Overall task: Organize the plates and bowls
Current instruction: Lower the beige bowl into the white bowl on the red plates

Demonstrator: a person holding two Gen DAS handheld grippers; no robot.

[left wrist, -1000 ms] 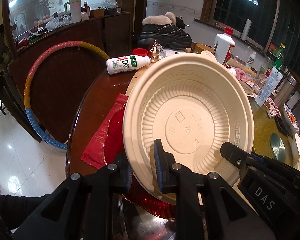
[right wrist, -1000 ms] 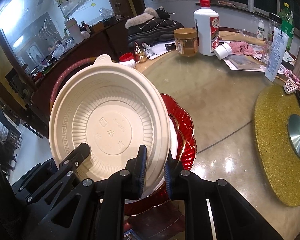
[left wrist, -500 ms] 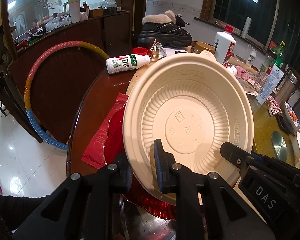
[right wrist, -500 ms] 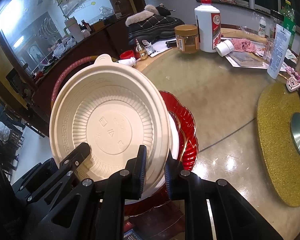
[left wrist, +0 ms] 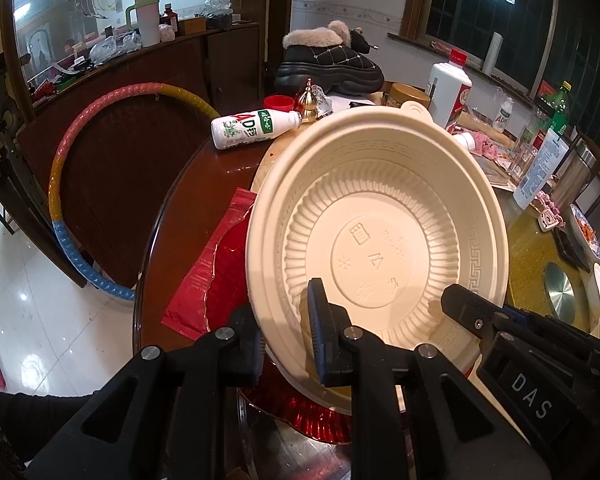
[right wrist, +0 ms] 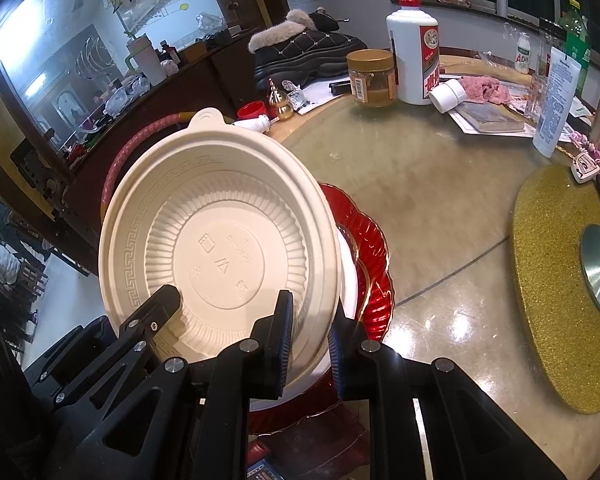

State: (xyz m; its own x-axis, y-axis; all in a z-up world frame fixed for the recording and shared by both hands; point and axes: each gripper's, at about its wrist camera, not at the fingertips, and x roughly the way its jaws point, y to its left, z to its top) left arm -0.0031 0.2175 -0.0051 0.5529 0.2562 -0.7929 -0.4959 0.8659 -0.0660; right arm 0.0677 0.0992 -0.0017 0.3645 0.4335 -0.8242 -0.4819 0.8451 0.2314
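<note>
Both claws hold the same cream bowl [left wrist: 380, 224], tipped up on its side above the red plate [right wrist: 374, 248] on the table [right wrist: 440, 208]. The left claw [left wrist: 286, 334] pinches the bowl's near rim, one finger inside and one outside. The right claw [right wrist: 308, 332] pinches the rim on the other side the same way. A white dish [right wrist: 350, 276] sits on the red plate, just behind the bowl.

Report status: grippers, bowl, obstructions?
Left gripper and right gripper both shut on cream bowl rim. Bowl tilted above red plate. Nothing blocking.
</note>
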